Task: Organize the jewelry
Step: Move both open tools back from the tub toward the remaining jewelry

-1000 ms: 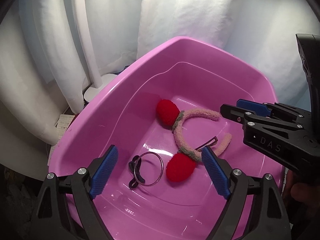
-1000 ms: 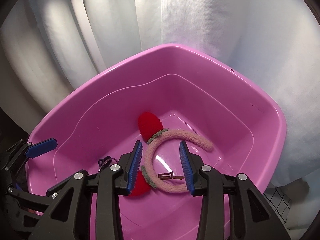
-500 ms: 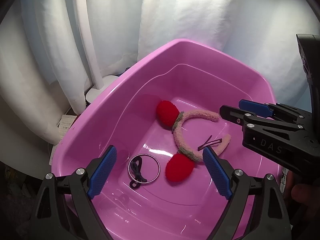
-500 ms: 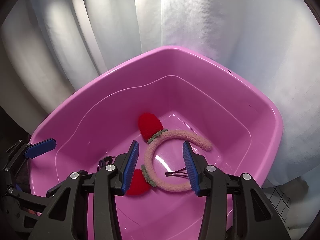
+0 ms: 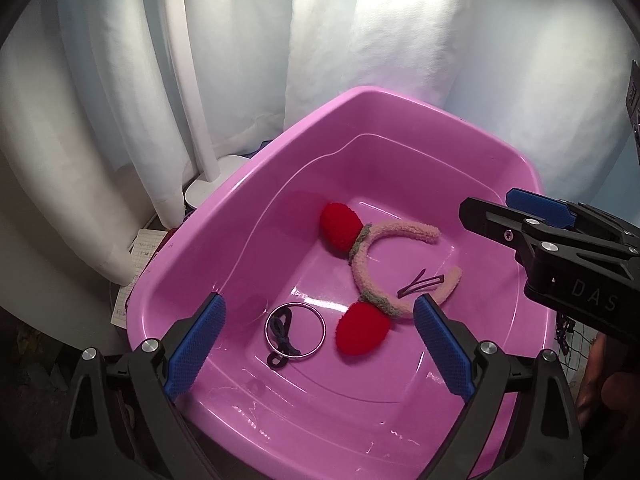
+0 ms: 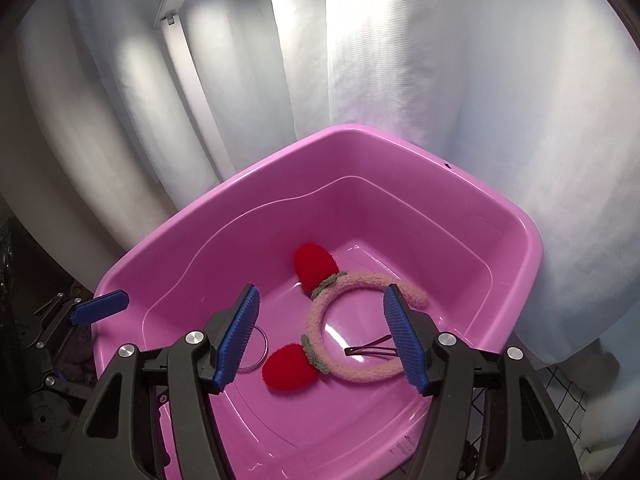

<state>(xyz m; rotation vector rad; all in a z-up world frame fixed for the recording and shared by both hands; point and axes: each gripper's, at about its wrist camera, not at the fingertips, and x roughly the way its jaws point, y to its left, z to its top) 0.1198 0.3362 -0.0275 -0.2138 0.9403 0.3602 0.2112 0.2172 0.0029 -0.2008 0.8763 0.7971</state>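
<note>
A pink plastic tub [image 5: 224, 236] [image 6: 516, 240] holds a fuzzy pink headband [image 5: 362, 268] [image 6: 316, 320] with two red pom-poms, a dark hair clip [image 5: 420, 282] [image 6: 372, 349] lying on the headband, a silver bangle [image 5: 320, 322] [image 6: 262, 344] and a dark hair tie [image 5: 280, 338] inside the bangle. My left gripper [image 5: 318, 348] is open and empty above the tub's near rim. My right gripper [image 6: 326, 336] is open and empty above the tub; it also shows at the right of the left wrist view [image 5: 516, 216].
White curtains hang behind the tub. A white lamp post and its round base [image 5: 204, 188] stand at the tub's back left. Papers [image 5: 140, 256] lie on the floor to the left. A black wire mesh [image 6: 568, 396] shows at the right.
Both grippers have pulled back and up from the tub. The right gripper's jaws have opened wider. The hair clip now lies on the headband.
</note>
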